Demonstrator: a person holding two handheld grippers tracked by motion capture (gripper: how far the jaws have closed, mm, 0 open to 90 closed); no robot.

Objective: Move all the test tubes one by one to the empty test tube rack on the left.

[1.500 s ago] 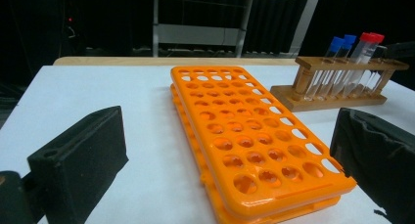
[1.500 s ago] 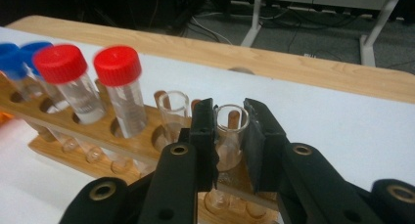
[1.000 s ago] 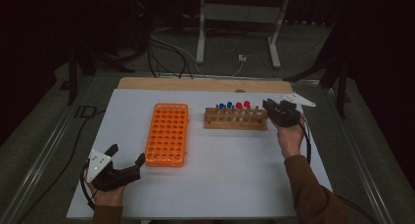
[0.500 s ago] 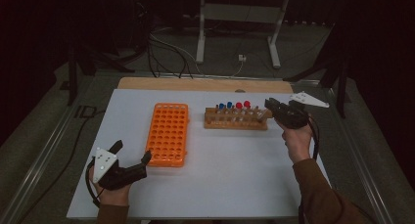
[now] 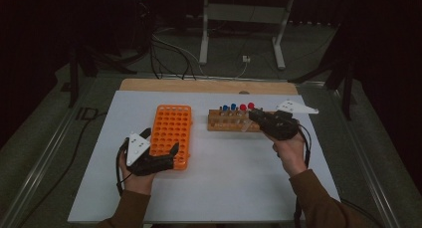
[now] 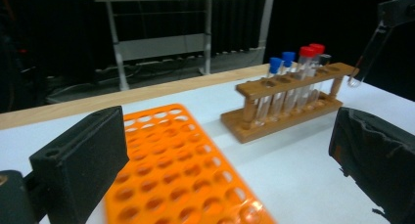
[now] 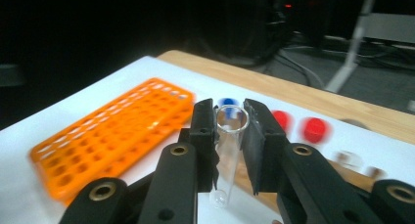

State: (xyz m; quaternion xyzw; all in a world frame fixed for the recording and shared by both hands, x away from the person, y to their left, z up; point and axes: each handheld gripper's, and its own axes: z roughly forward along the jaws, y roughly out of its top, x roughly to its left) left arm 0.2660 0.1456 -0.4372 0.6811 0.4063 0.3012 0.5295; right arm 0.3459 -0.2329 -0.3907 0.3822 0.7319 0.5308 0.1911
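Note:
My right gripper (image 5: 255, 117) is shut on a clear, uncapped test tube (image 5: 245, 126), holding it tilted just above the right part of the wooden rack (image 5: 224, 122). In the right gripper view the test tube (image 7: 227, 155) stands upright between the two pads of that gripper (image 7: 229, 131). The wooden rack (image 6: 288, 111) holds several tubes with blue and red caps. The orange rack (image 5: 171, 133), with all its holes unfilled, lies flat to the left. My left gripper (image 5: 160, 141) hovers open over the orange rack's near end (image 6: 181, 165), nothing between its jaws.
Both racks rest on a white sheet (image 5: 239, 183) that covers the table; a wooden strip (image 5: 199, 84) shows along its far edge. Beyond lie floor cables (image 5: 169, 54) and a metal stand (image 5: 239, 19) in the dark.
The right gripper has shifted left and a little nearer with the tube in its grip. The left gripper has come up and right, from the table's near left to the orange rack.

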